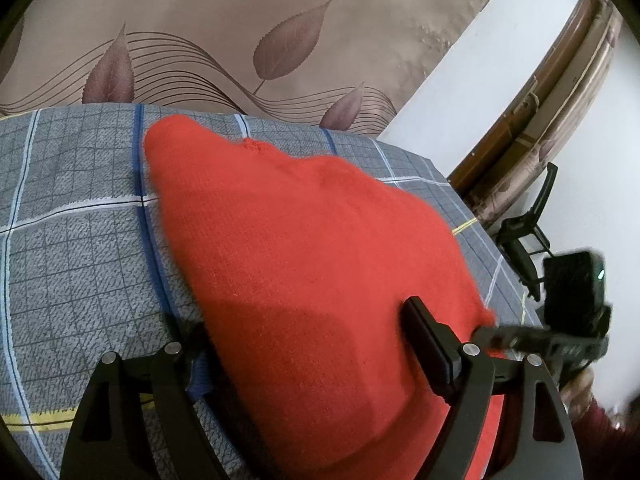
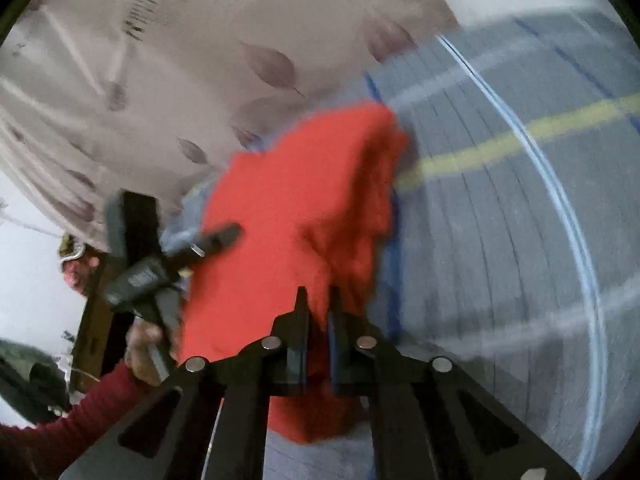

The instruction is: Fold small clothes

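Note:
A red knitted garment (image 1: 304,248) lies on a grey checked bedsheet (image 1: 76,208). My left gripper (image 1: 304,320) is open, its jaws wide apart over the garment's near part; the left finger is partly hidden by the cloth. In the right wrist view my right gripper (image 2: 318,300) is shut on an edge of the red garment (image 2: 288,224) and holds it lifted and bunched above the sheet (image 2: 500,220). The right gripper also shows at the right of the left wrist view (image 1: 492,332), at the garment's edge. The left gripper shows in the right wrist view (image 2: 216,240).
A beige curtain with leaf print (image 1: 240,40) hangs behind the bed. A white wall (image 1: 460,92) and a wooden frame (image 1: 560,92) are at the right. The person's hand in a red sleeve (image 2: 140,352) holds the left gripper.

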Action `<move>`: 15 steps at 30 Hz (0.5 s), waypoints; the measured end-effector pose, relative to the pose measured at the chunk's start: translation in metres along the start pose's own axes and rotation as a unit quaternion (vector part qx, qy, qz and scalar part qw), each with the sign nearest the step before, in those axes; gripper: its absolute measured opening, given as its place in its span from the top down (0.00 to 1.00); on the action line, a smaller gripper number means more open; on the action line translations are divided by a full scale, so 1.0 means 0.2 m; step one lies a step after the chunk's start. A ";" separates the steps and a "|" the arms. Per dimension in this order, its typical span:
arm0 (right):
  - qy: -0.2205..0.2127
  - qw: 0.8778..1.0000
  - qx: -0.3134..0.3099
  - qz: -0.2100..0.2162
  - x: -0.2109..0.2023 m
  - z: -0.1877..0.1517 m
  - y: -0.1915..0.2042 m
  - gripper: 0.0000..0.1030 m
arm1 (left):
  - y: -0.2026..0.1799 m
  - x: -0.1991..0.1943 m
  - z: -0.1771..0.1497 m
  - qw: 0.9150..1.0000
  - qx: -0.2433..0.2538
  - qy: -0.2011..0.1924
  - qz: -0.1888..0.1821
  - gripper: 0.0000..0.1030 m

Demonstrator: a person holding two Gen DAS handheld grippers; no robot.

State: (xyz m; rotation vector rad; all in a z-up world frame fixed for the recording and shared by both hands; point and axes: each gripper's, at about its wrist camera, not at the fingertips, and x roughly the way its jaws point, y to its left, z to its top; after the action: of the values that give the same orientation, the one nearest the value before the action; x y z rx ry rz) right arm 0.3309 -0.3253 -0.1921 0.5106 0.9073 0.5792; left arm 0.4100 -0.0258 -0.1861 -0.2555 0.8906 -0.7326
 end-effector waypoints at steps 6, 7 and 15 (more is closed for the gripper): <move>0.001 0.999 0.024 0.036 -0.04 0.02 -0.03 0.84 | 0.00 0.00 0.00 1.000 -0.001 0.000 -0.001 0.19; -0.004 0.999 0.018 0.032 -0.05 0.03 -0.02 0.82 | 0.00 0.00 0.00 1.000 -0.001 0.000 -0.001 0.19; 0.015 1.000 -0.014 0.014 0.02 0.15 -0.02 0.44 | 0.00 0.01 0.00 1.000 -0.001 0.000 -0.002 0.18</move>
State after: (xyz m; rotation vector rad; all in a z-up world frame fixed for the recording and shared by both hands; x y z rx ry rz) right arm 0.3597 -0.3302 -0.1809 0.4908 0.9206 0.6262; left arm 0.4102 -0.0265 -0.1869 -0.2586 0.8921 -0.7348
